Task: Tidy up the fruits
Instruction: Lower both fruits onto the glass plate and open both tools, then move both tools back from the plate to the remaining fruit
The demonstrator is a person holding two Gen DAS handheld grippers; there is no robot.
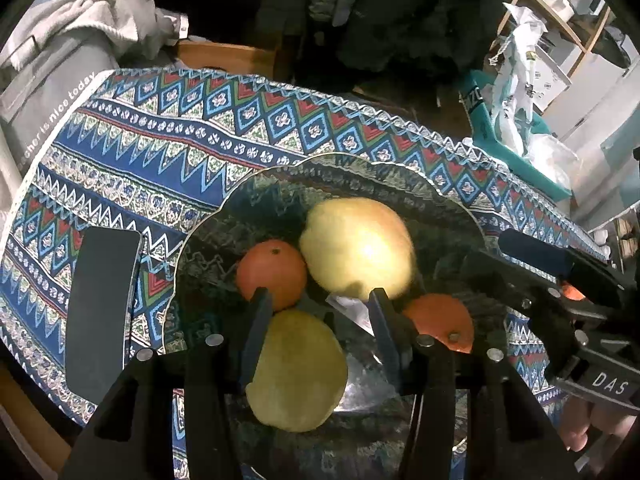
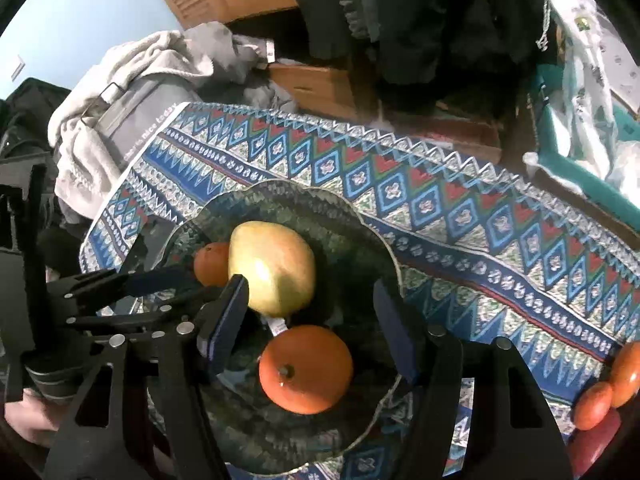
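At lower centre of the left wrist view, your left gripper [image 1: 316, 300] brackets a yellow pear [image 1: 298, 372] lying in the dark plate [image 1: 224, 208]; whether its pads press the fruit cannot be told. Lower centre of the right wrist view, your right gripper [image 2: 310, 302] straddles an orange [image 2: 306, 368] without touching. Both fruits look firm, smooth, prone to roll; grip across the widest girth.

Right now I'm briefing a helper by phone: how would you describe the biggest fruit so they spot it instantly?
A blue patterned tablecloth carries a dark plate with a scalloped rim. Near the plate's middle lies the large fruit. It is the biggest piece there, yellow with a rosy blush, unlike the smaller plain yellow fruit and the orange fruit beside it.
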